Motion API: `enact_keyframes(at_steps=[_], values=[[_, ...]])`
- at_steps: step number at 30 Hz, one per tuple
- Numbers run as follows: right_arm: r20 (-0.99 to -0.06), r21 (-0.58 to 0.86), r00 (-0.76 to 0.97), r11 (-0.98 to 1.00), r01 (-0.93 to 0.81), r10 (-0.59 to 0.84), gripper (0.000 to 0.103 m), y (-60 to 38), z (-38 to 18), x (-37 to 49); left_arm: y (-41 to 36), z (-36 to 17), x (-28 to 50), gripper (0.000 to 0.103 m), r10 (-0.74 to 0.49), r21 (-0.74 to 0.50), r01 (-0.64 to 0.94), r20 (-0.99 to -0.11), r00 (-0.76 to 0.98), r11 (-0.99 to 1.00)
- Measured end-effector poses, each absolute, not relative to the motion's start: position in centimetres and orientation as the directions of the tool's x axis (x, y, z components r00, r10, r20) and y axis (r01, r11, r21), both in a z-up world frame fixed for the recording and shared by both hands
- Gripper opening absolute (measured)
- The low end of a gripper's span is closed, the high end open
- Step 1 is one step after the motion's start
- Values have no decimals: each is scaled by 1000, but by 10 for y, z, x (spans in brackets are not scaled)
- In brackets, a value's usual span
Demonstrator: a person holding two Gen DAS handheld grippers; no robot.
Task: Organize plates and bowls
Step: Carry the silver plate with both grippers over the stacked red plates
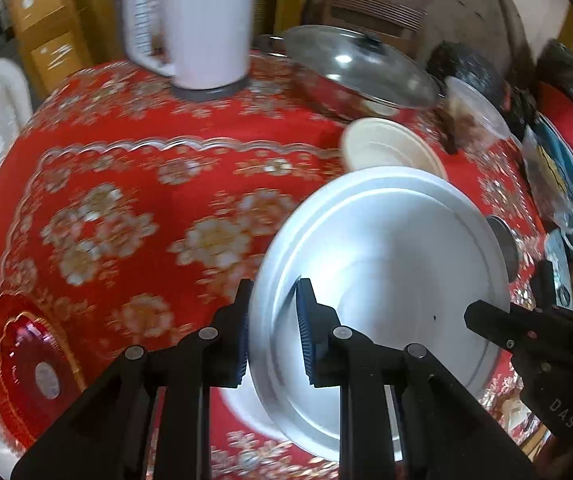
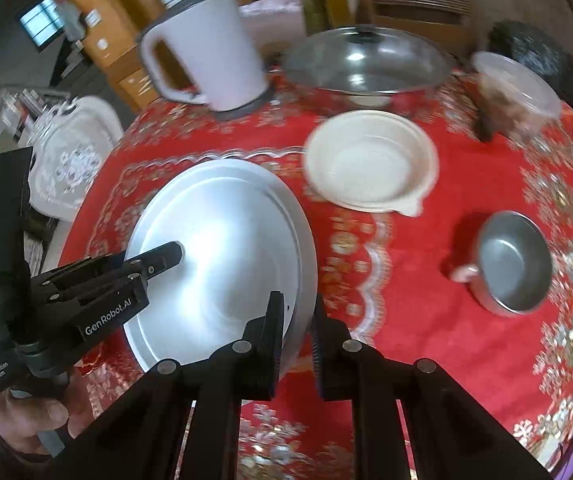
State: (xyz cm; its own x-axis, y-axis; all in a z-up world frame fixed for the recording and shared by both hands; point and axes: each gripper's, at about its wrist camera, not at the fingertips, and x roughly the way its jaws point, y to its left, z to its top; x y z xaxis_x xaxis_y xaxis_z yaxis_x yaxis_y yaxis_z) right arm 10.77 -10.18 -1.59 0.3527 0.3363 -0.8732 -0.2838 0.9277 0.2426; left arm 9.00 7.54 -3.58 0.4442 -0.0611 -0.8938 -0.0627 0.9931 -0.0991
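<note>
Fingers (image 2: 274,320) grip plate (image 2: 222,264) w/ bowl (image 2: 370,160) nearby.

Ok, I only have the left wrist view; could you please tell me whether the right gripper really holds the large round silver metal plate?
Observer: Yes, the right gripper has a finger on each side of the large round silver metal plate at its rim.
Operator: Thanks. What is hidden behind the plate?
Observer: A small grey metal cup with a pale handle, upright, apart from the plate.
Operator: Is the cream bowl empty?
Observer: The round cream bowl looks empty.
</note>
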Motion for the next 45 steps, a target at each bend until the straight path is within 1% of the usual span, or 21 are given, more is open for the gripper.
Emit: enact_keyframes(at_steps=[8,15,25,34,45], values=[[-874,236,306,880,-412,378,13,-26,-16,104,147,-33,62,19,9,-91,-199,-891,454,976],[-879,226,255,822,-523,404,16,47,-21,93,210,-35,34,19,74,-82,-322,-893,443,943],[-885,221,188,741,-635,425,17,135,-32,76,284,-48,-6,19,138,-70,-456,-903,407,887],[-907,212,124,691,-691,403,17,189,-58,56,326,-70,-34,19,169,-52,-534,-919,355,844],[-935,190,74,667,-720,346,17,218,-93,46,346,-105,-48,19,162,-42,-569,-939,302,821]])
